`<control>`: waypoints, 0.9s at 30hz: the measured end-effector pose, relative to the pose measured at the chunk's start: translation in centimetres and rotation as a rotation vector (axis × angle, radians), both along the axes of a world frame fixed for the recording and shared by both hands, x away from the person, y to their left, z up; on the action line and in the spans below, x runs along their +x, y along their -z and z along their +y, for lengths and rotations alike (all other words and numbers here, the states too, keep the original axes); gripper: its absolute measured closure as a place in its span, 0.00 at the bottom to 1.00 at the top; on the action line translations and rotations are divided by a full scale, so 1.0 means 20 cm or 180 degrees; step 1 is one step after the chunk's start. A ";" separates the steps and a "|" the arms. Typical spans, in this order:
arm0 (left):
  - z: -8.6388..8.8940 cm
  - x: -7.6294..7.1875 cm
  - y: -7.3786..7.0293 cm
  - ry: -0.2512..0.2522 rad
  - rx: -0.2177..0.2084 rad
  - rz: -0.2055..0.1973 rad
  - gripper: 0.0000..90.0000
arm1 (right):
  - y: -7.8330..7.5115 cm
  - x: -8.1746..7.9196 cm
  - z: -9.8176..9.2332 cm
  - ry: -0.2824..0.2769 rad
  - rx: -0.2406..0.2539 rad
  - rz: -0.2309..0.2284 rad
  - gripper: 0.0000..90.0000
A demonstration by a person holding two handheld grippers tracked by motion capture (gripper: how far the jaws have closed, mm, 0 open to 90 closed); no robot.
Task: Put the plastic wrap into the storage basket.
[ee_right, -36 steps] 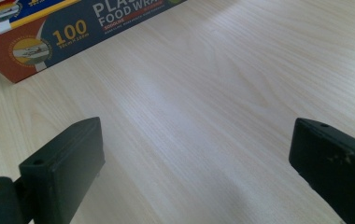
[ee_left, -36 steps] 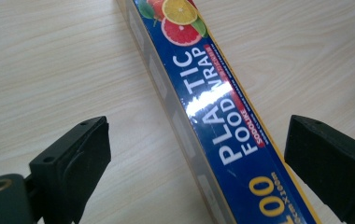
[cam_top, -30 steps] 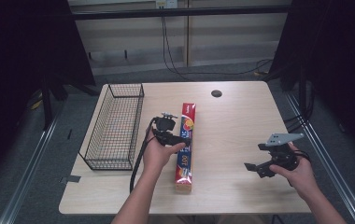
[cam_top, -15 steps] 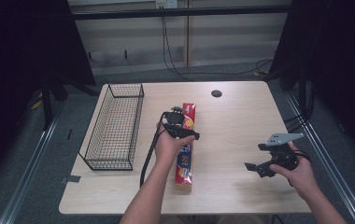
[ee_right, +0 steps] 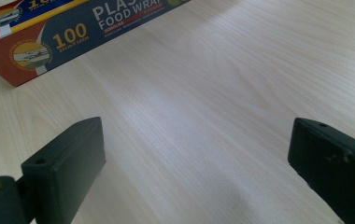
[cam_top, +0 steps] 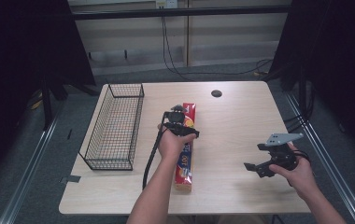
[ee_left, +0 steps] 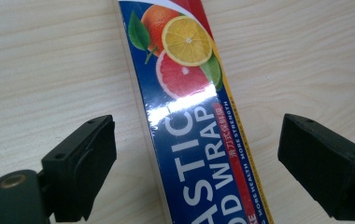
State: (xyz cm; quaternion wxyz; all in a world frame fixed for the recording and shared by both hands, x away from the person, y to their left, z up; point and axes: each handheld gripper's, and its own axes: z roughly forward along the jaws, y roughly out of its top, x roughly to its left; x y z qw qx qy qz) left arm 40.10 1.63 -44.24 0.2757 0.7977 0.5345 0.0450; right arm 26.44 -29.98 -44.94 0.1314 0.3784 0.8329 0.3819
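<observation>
The box of plastic food wrap (cam_top: 185, 149) lies flat on the wooden table (cam_top: 241, 116), a little left of the middle, its long side running away from the person. The end with the printed orange and grapefruit points toward the far edge; the red end marked "100" is nearest the person.

The left gripper (cam_top: 181, 125) hangs right over the far half of the box. In the left gripper view its two black jaws straddle the box (ee_left: 199, 135), one on each side, with bare wood showing between each pad and the cardboard. They have just been closing in, but they stand apart and press on nothing yet. Its black cable loops down along the person's left forearm toward the near edge of the table.

Left of the box, well clear of it, stands a black wire basket (cam_top: 115, 126), long and narrow, lined up the same way as the box. Nothing lies between basket and box.

The right gripper (cam_top: 271, 161) is held low over the table on the right side, well apart from the box, its grey plate on top. Its jaws are spread wide over bare wood, with the red end of the box (ee_right: 40, 39) off in the corner of the right gripper view.

A small dark round hole (cam_top: 216, 93) sits in the tabletop near the far edge, beyond the box.
</observation>
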 end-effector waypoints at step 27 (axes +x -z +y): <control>-0.06 0.01 0.07 -0.0252 0.0098 0.0308 0.38 | -0.01 0.00 0.00 0.0018 0.0043 -0.0002 0.04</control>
